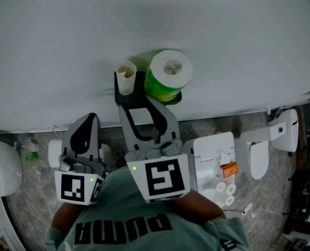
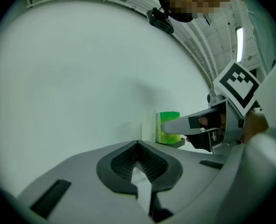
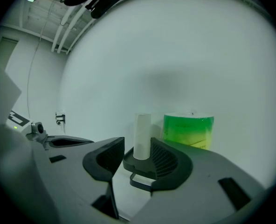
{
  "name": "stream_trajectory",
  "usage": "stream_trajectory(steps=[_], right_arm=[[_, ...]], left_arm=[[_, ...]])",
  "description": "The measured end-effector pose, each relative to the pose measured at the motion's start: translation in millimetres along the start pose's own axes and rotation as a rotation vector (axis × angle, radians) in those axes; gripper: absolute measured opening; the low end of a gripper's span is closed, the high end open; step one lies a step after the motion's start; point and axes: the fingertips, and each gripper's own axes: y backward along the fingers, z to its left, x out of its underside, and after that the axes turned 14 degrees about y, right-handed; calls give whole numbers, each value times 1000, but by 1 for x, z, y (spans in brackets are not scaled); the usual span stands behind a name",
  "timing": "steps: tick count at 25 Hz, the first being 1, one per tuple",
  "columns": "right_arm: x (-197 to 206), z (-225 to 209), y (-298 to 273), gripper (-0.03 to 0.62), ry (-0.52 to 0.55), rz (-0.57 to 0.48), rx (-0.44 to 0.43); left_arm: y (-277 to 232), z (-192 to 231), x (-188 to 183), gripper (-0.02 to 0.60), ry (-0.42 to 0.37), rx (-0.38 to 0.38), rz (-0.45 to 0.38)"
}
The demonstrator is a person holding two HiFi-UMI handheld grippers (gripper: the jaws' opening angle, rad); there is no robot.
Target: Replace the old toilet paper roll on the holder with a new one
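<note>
A dark holder (image 1: 124,95) is fixed to the white wall. On it stands a bare cardboard tube (image 1: 126,76), upright, at the left, with a full roll in green wrap (image 1: 169,73) at its right. My right gripper (image 1: 138,106) reaches up to the holder with its jaws apart. In the right gripper view the tube (image 3: 141,135) stands on the holder's shelf (image 3: 137,164) just beyond the right gripper (image 3: 134,146), and nothing is pressed between the pads; the green roll (image 3: 188,130) is to the right. My left gripper (image 1: 90,118) hangs lower left, shut and empty, apart from the holder.
Below the wall runs a grey stone floor (image 1: 34,192). A white toilet (image 1: 2,167) is at the left. At the right stands a white unit (image 1: 213,149), with small white rolls (image 1: 223,189) and another white fixture (image 1: 259,150). A small fitting (image 3: 59,119) is on the wall.
</note>
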Motion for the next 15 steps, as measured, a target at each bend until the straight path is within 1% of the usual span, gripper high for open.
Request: stream_trajectory(steps=[4, 11, 15], right_arm=[[-2, -7, 15, 169, -33, -43, 35], [12, -26, 36, 169, -73, -54, 95], [20, -33, 42, 170, -87, -52, 113]], left_arm=[[1, -11, -2, 5, -13, 31, 9], [-4, -33, -4, 5, -46, 88, 31], [-7, -41, 4, 5, -57, 94, 67]])
